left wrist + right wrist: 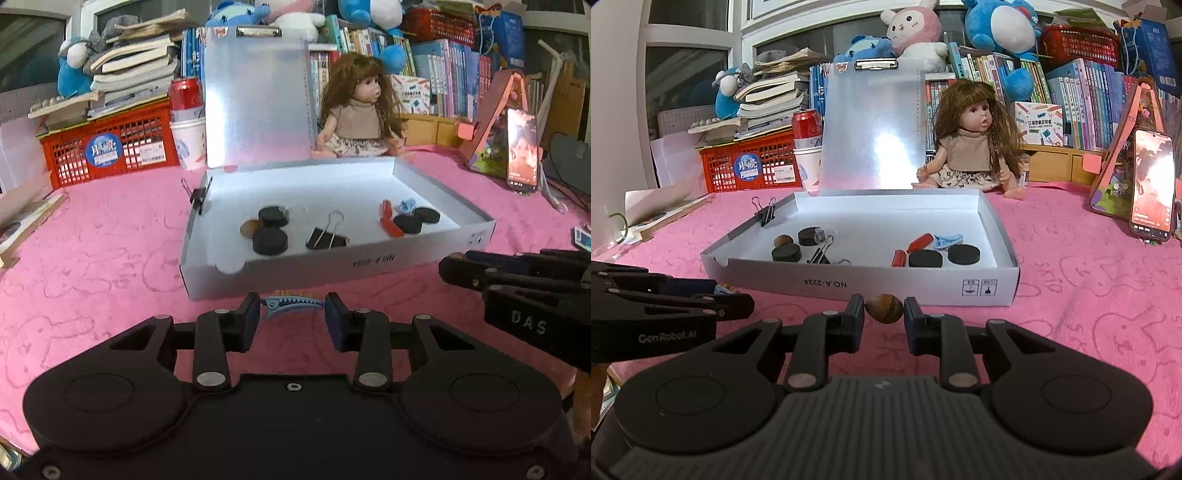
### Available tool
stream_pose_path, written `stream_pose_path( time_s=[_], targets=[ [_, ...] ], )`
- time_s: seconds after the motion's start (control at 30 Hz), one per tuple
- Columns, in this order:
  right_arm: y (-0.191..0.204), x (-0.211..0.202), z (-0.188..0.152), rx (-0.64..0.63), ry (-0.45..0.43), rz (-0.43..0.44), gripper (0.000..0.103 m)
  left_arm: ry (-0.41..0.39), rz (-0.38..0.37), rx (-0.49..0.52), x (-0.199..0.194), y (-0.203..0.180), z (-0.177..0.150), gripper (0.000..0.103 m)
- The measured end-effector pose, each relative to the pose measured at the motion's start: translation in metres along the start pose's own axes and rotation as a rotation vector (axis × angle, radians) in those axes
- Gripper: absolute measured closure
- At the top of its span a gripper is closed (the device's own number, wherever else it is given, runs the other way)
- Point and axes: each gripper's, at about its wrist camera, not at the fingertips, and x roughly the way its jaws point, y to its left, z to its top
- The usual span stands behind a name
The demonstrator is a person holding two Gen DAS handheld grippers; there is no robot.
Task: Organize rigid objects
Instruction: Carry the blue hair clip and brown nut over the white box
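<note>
Nearest us, left gripper [291, 314]: jaws narrowed onto a blue hair clip [291, 304] held crosswise just short of the box. Right gripper [884, 314]: clamped on a brown shell [884, 308]. White box [871, 280]: open on the pink cloth [1089, 295], holding black discs [925, 258], binder clips and red pieces. We judge both loads are mid-carry; next we must lift each over the front wall and release inside.
</note>
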Motion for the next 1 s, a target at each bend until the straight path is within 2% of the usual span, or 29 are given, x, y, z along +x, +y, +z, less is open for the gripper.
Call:
stream_pose_path(
  time_s=[0.3, 0.5, 0.7, 1.0],
  targets=[
    [0.001, 0.002, 0.015, 0.006, -0.012, -0.017, 0.075, -0.040, -0.008, -0.005, -0.007, 0.000, 0.029, 0.066],
    [-0.003, 0.010, 0.033, 0.025, -0.021, -0.036, 0.075, -0.040, -0.018, -0.024, 0.003, 0.005, 0.054, 0.066],
    [-0.010, 0.021, 0.050, 0.029, -0.019, -0.045, 0.075, 0.002, -0.028, -0.065, 0.027, 0.013, 0.079, 0.066],
    [-0.032, 0.057, 0.088, 0.112, 0.048, -0.039, 0.075, 0.053, -0.025, -0.109, 0.070, 0.022, 0.119, 0.066]
  ],
)
